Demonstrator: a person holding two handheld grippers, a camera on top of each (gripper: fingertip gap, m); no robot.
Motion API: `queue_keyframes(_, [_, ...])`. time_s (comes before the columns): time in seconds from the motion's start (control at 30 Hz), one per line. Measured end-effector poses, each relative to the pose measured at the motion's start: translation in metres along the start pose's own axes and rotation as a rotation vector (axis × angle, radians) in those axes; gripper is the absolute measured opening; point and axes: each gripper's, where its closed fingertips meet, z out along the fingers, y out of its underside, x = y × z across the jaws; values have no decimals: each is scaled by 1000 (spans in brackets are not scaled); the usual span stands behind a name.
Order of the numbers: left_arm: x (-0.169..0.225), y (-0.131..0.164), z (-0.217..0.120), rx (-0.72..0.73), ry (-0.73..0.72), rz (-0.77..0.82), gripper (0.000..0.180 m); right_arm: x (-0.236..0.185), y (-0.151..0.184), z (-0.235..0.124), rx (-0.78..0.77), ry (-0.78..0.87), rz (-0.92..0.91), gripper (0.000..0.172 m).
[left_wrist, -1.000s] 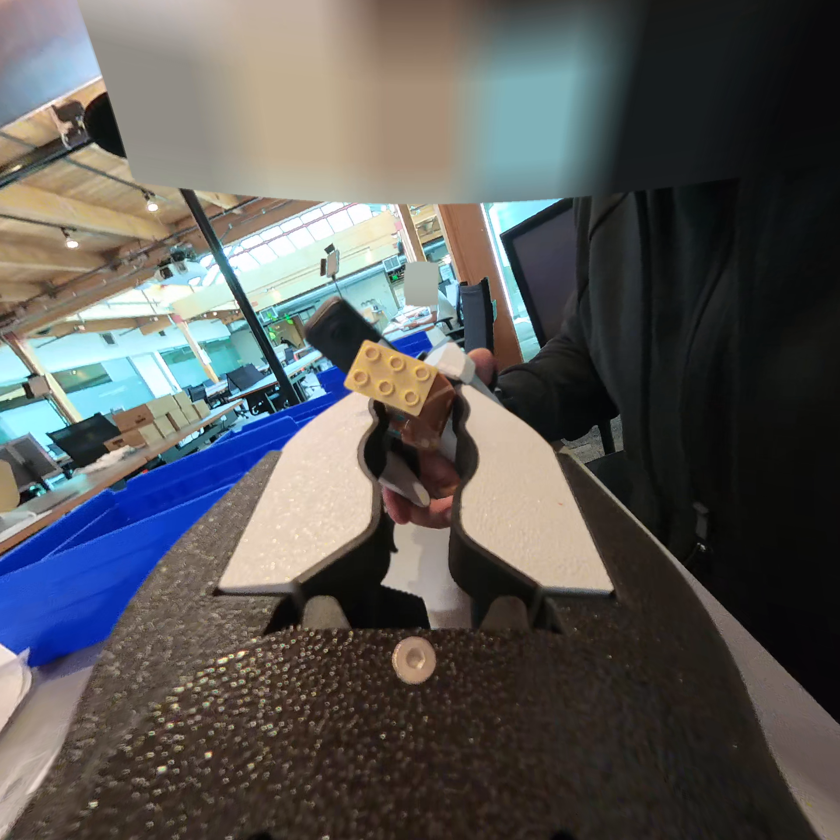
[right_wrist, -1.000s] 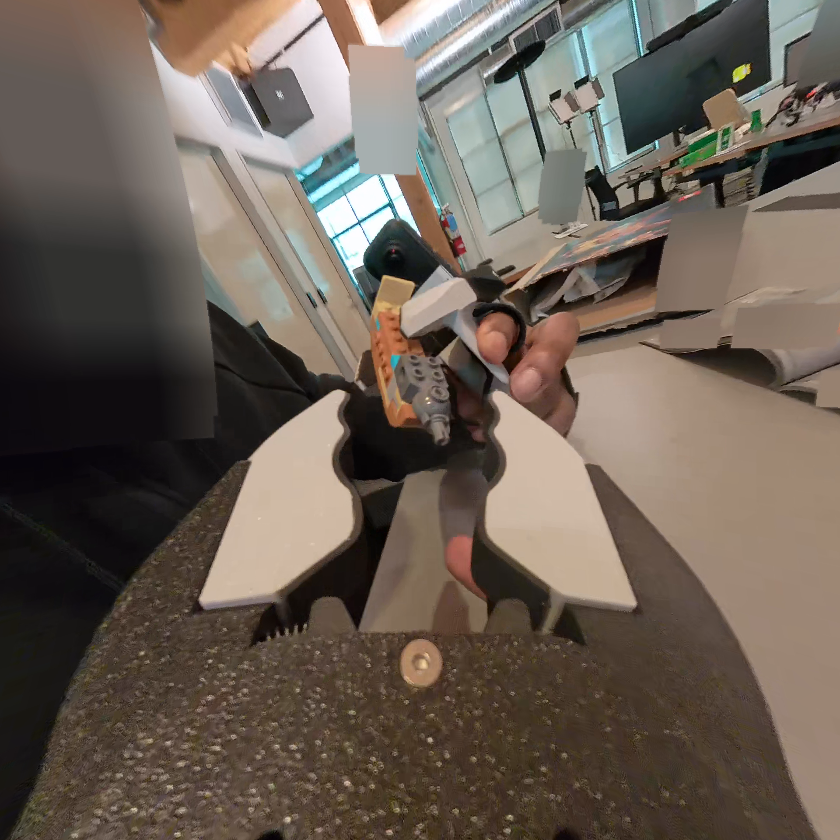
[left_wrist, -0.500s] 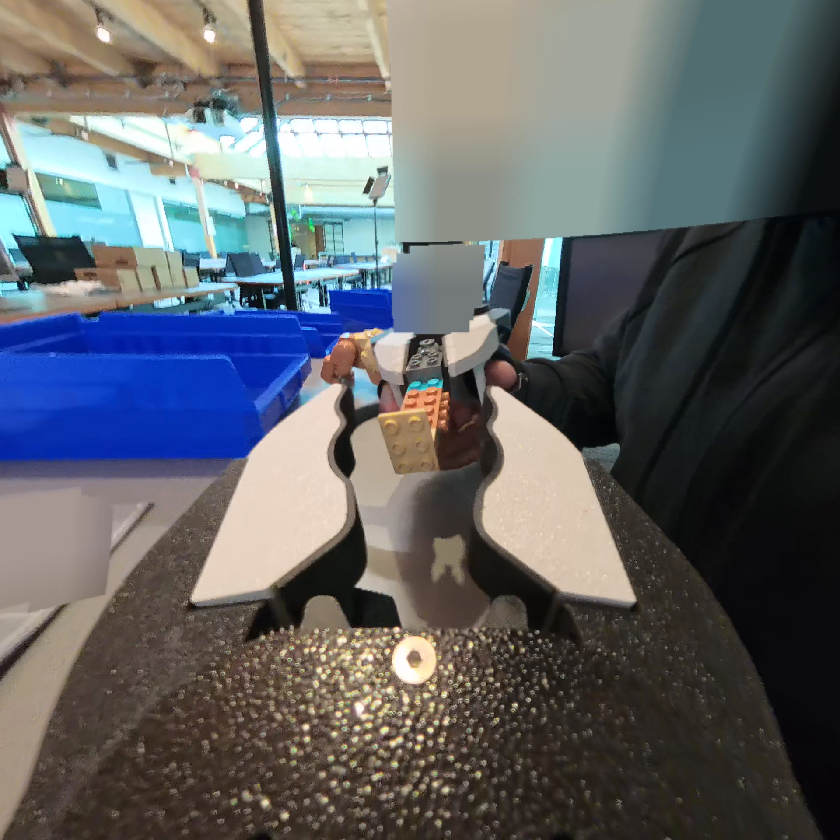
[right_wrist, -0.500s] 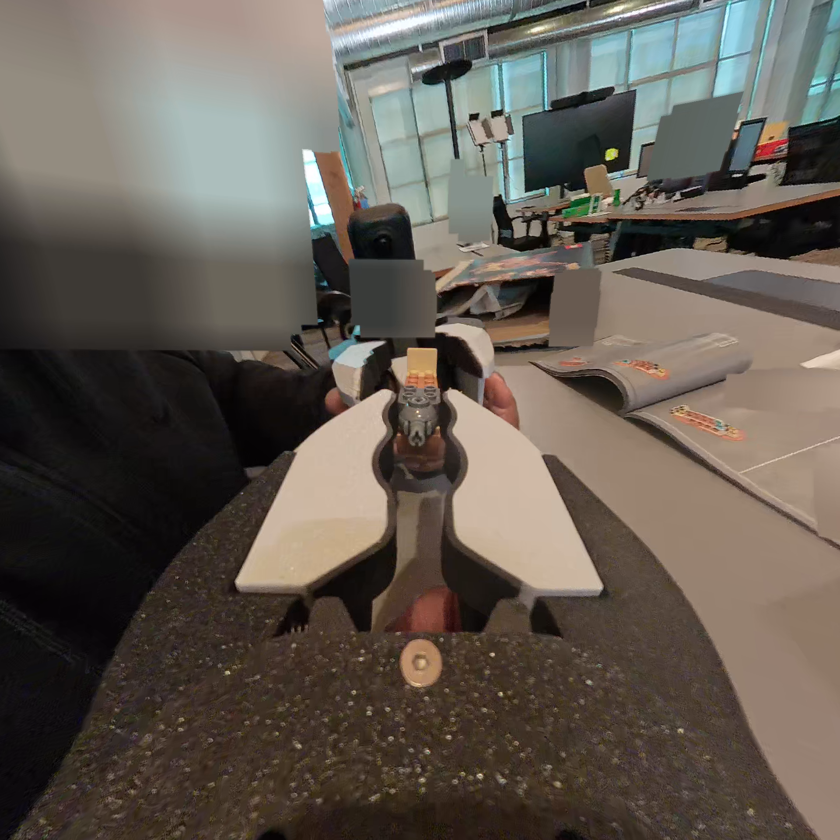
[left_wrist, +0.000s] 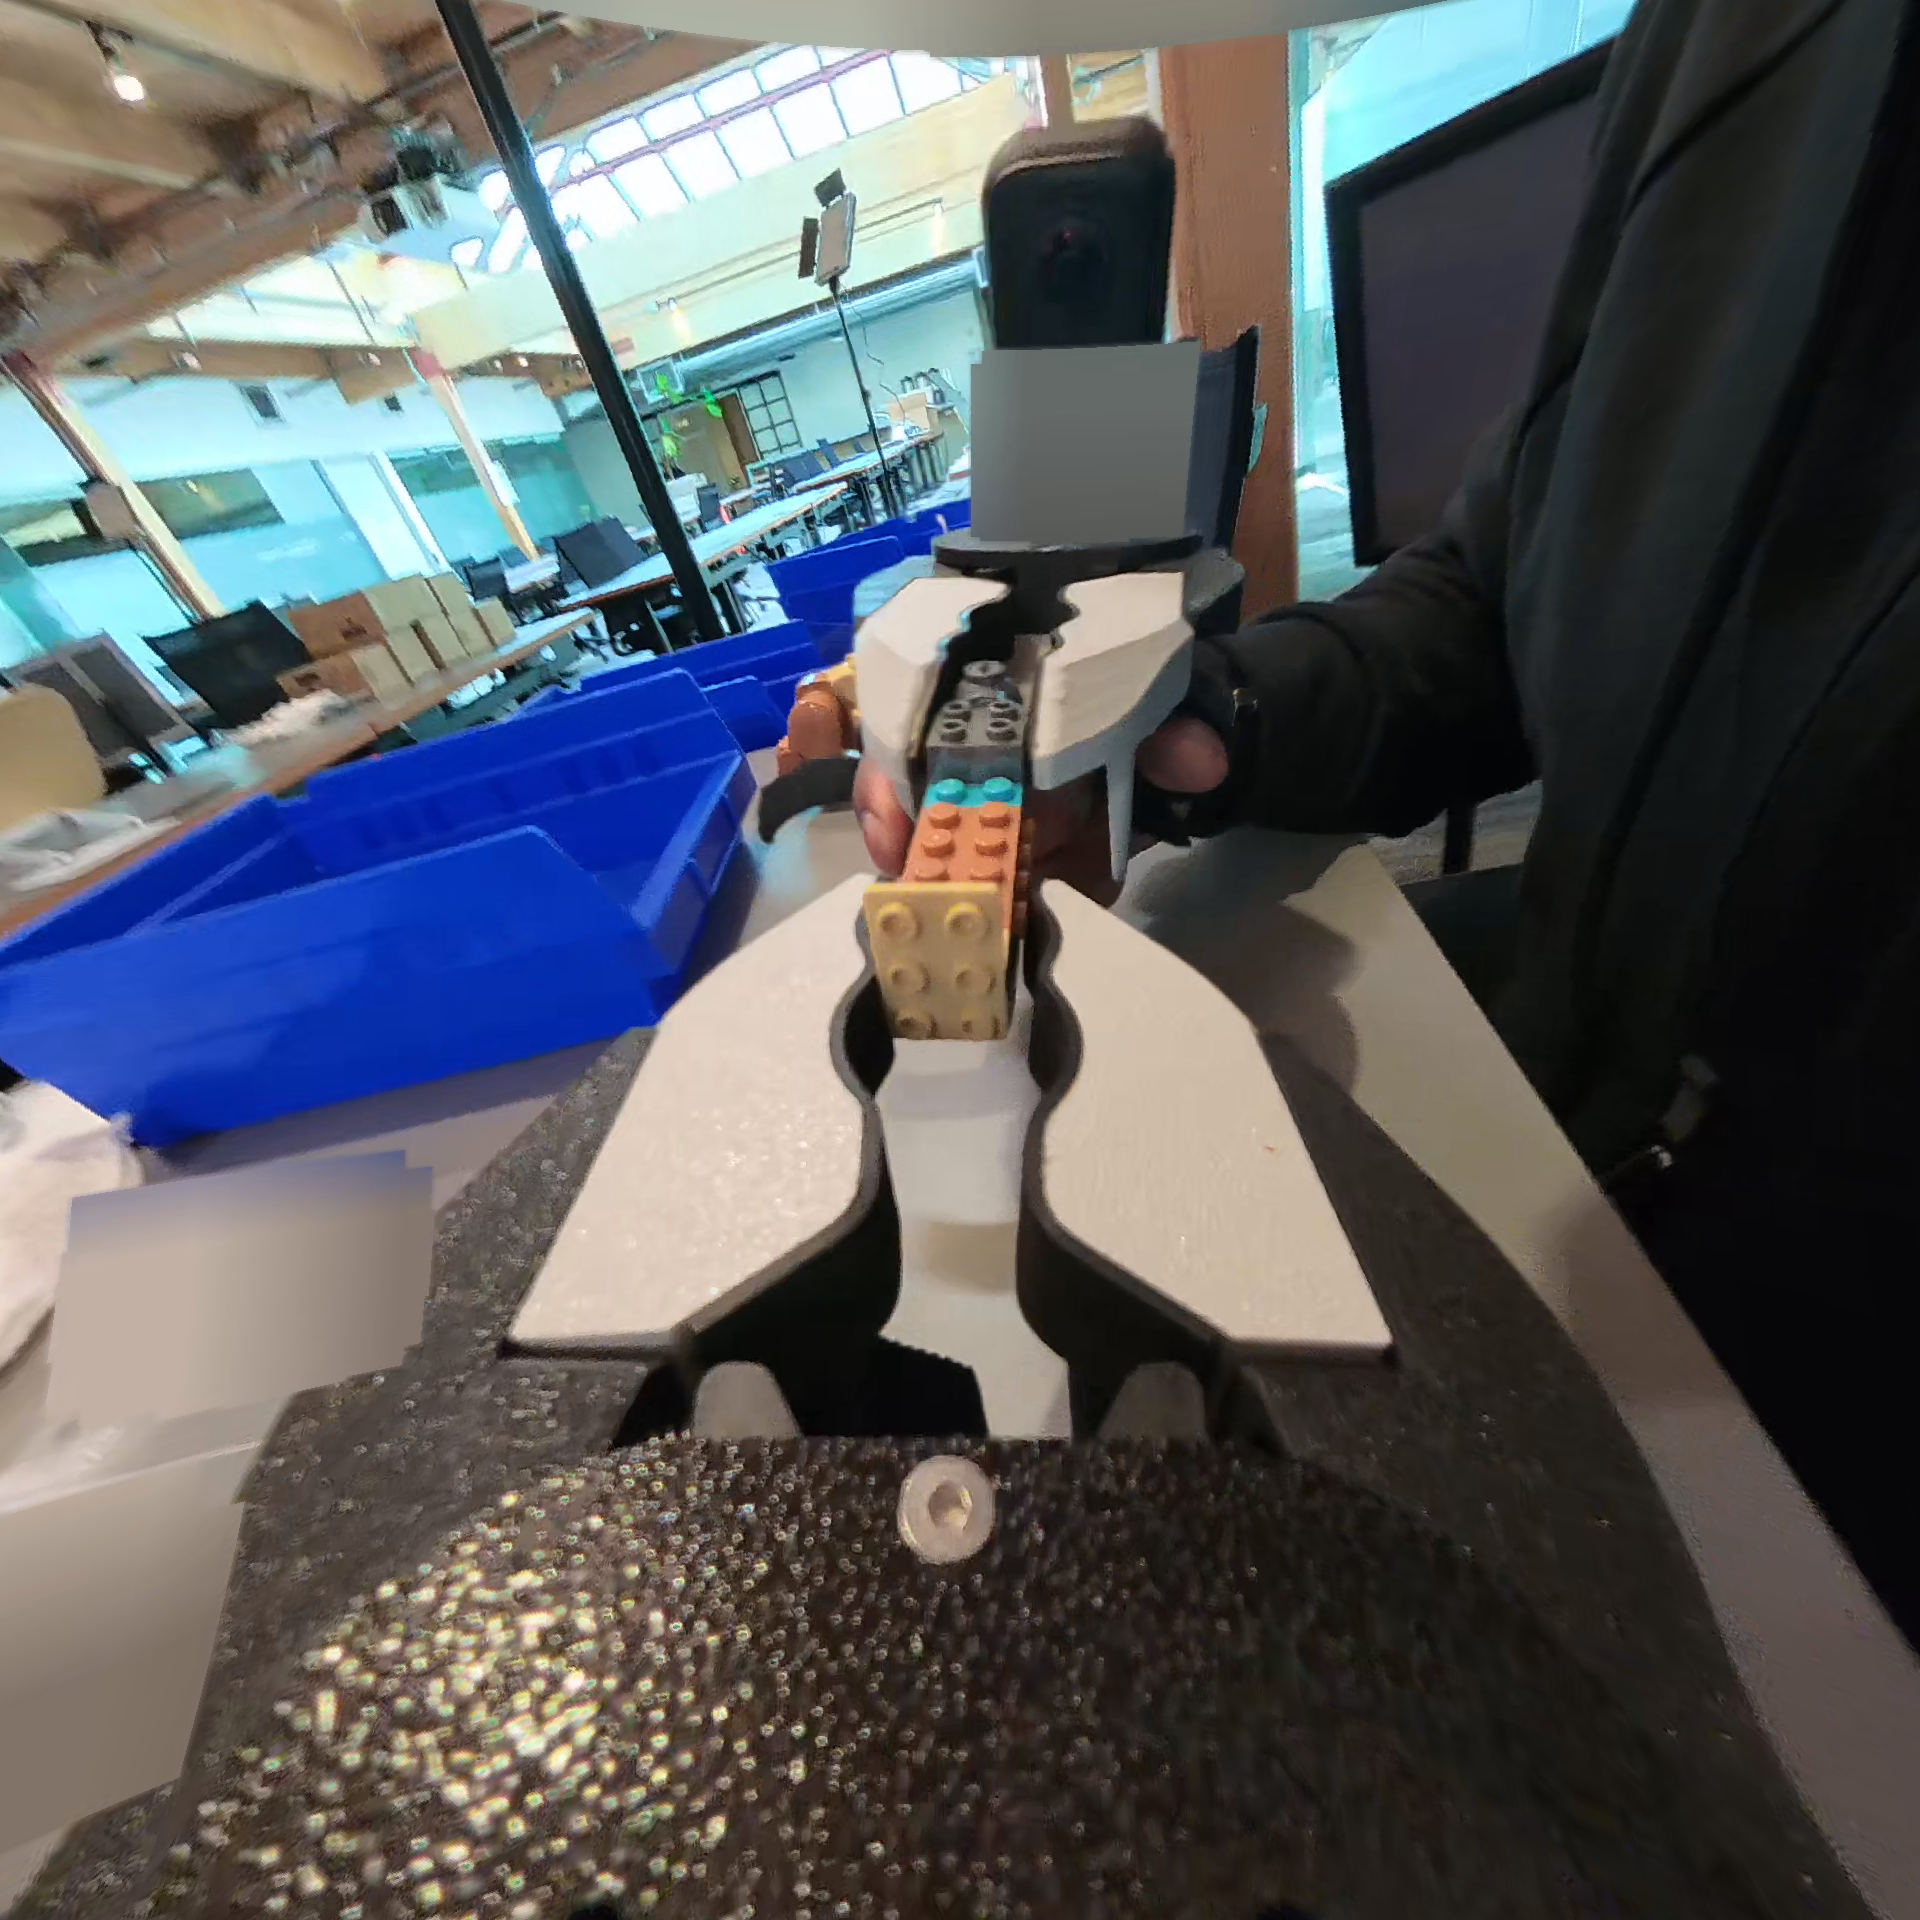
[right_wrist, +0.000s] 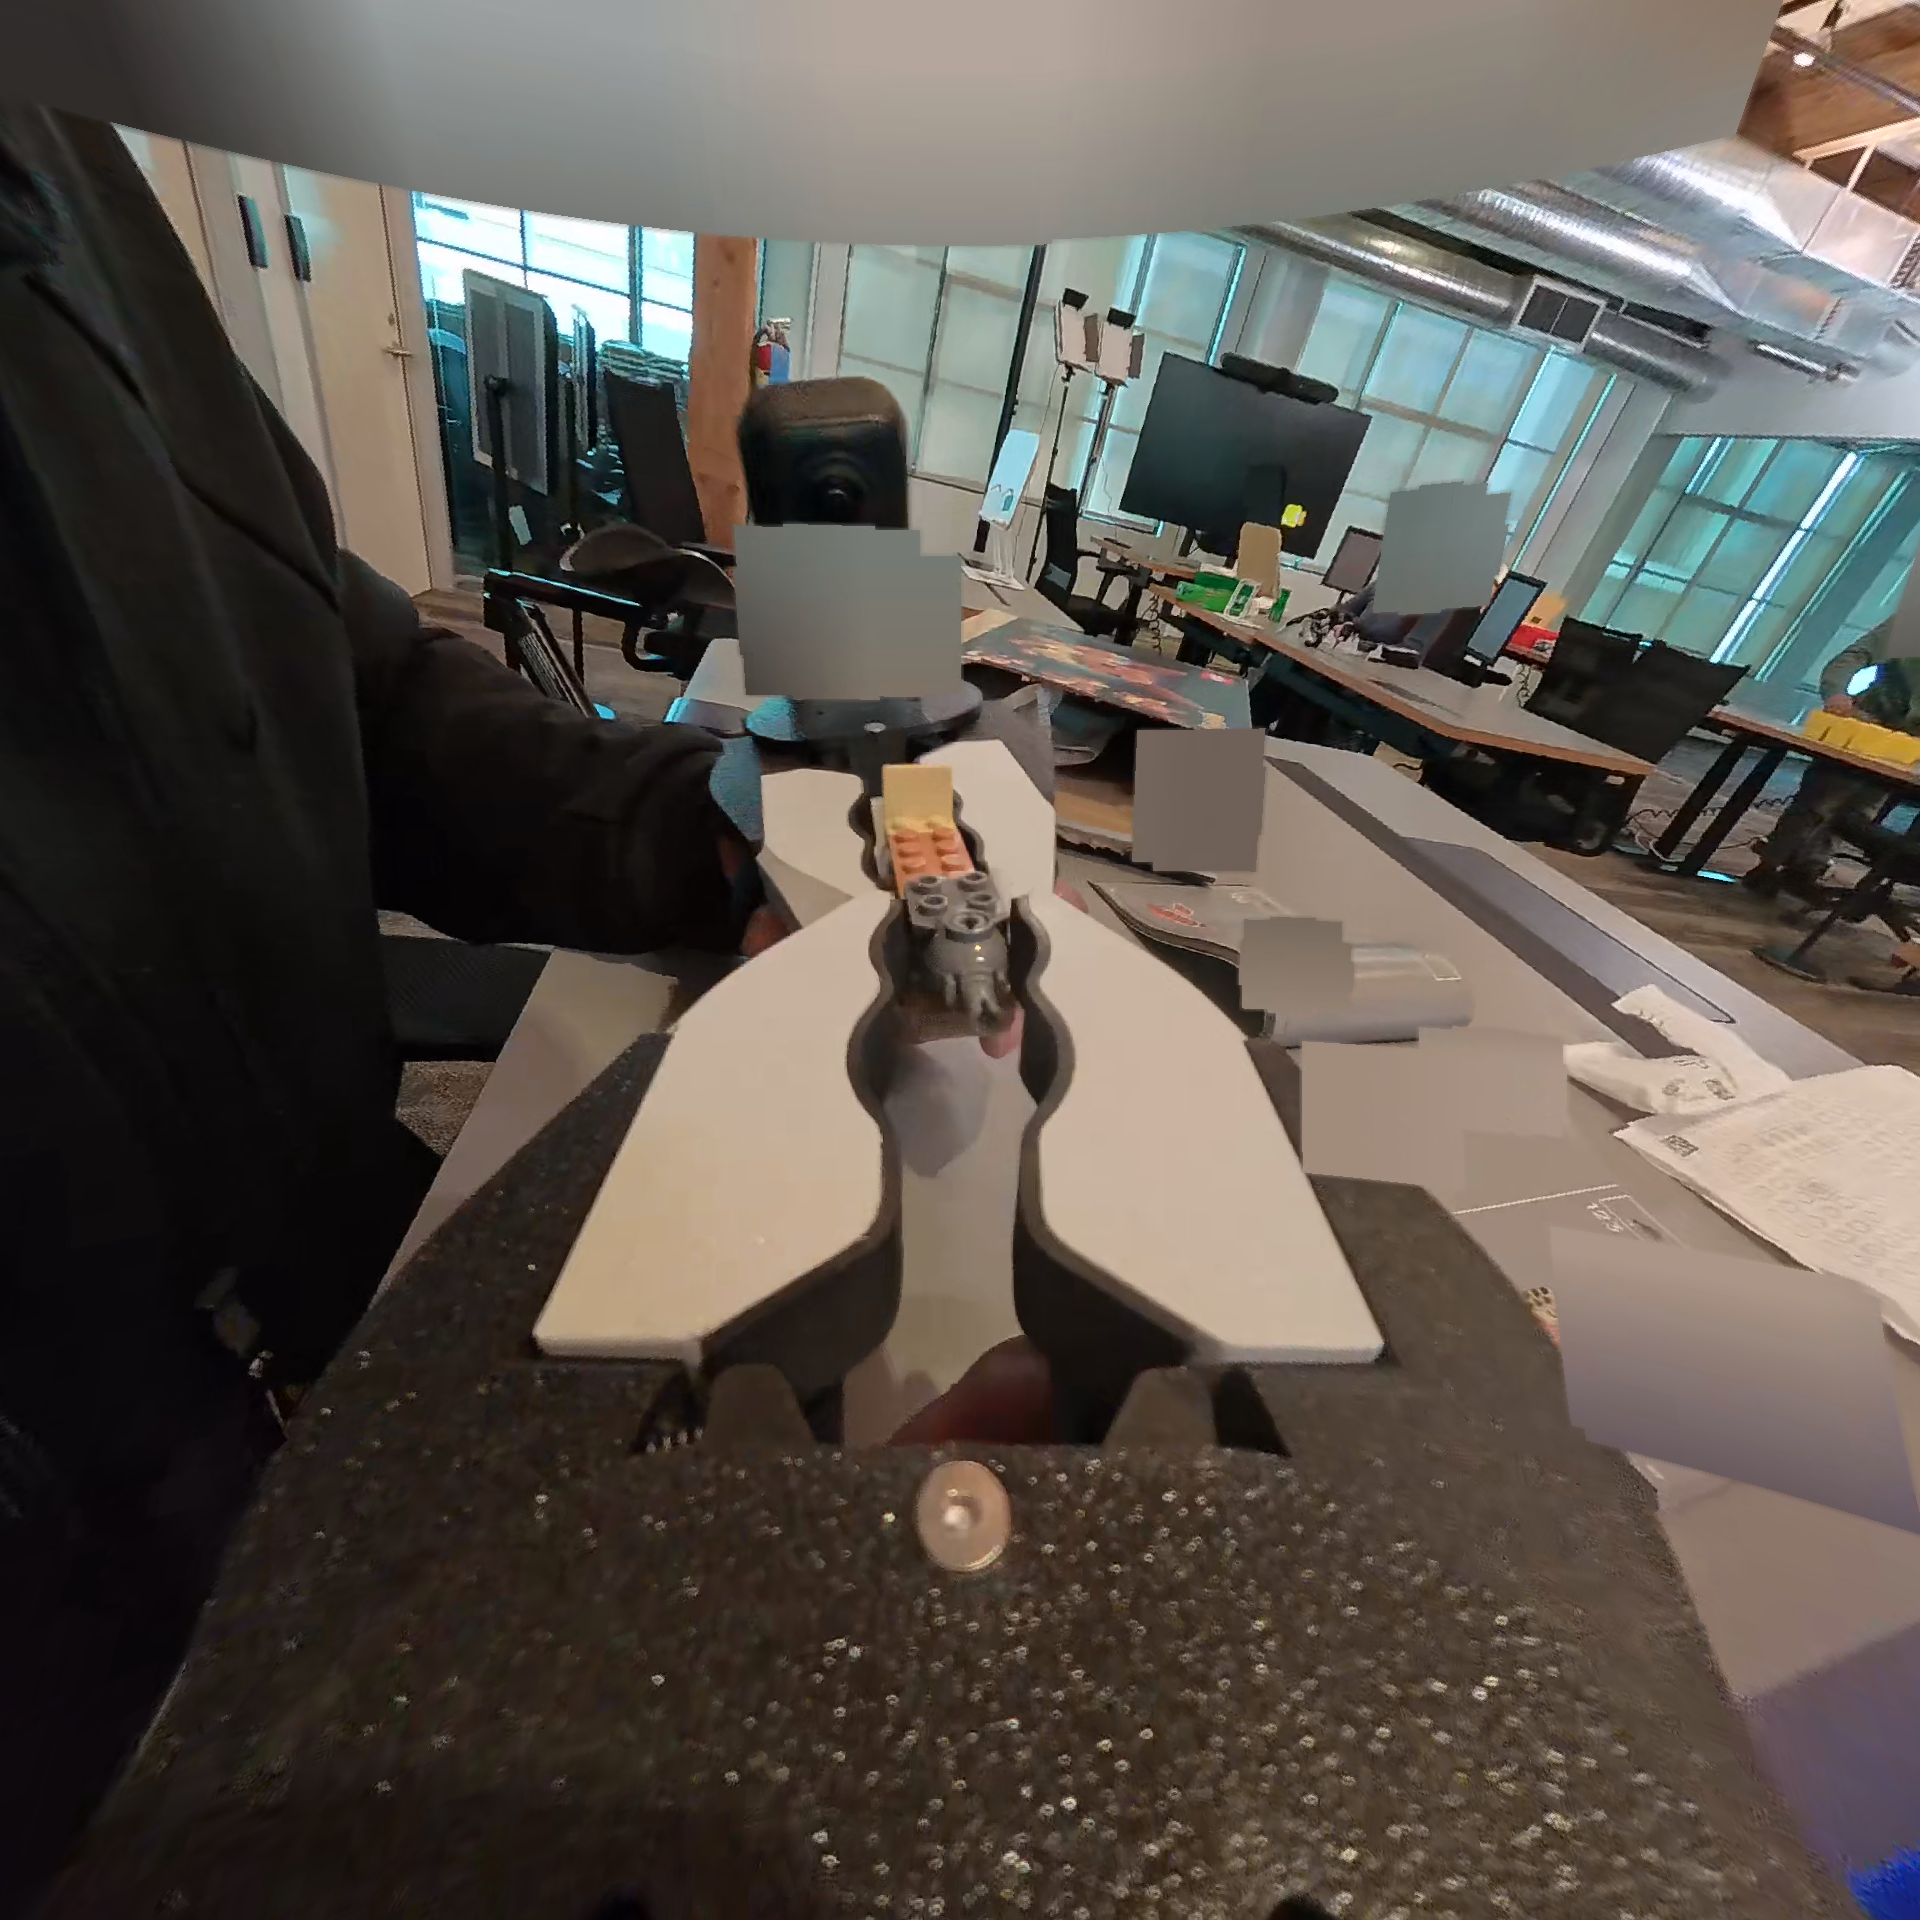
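Both ends gripped: left gripper (left_wrist: 951, 977) pinching brick assembly (left_wrist: 961, 873) at tan end, right gripper (left_wrist: 1023, 686) beyond clamping grey end, seemingly firmly. Held above grey table (left_wrist: 1382, 935). Risk: uneven twisting popping studs apart, dropping pieces.

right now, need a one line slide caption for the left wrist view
Left gripper and right gripper clamp opposite ends of a tan, orange and grey brick assembly beside blue bins.
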Motion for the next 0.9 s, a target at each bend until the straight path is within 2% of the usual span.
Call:
queue_keyframes(0.1, [-6, 3, 0, -46, -73, 137, 21, 3, 4, -4, -34, 21, -40, 34])
queue_keyframes(0.27, [-8, 2, -4, -97, -136, 439, 21, 6, 15, -21, -119, 50, -155, 37])
queue_keyframes(0.33, [-9, 4, -5, -138, -164, 579, 21, 9, 21, -25, -158, 41, -85, 37])
queue_keyframes(0.47, [-10, 11, -1, -229, -202, 839, 20, 2, 28, -24, -180, -75, 237, 38])
queue_keyframes(0.53, [-11, 13, -1, -257, -221, 928, 20, 4, 27, -23, -176, -88, 325, 38])
queue_keyframes(0.7, [-10, 15, 0, -287, -236, 1046, 20, 2, 36, -20, -245, -112, 343, 29])
queue_keyframes(0.9, [-9, 19, 1, -310, -238, 1070, 20, 3, 44, -16, -290, -90, 306, 25])
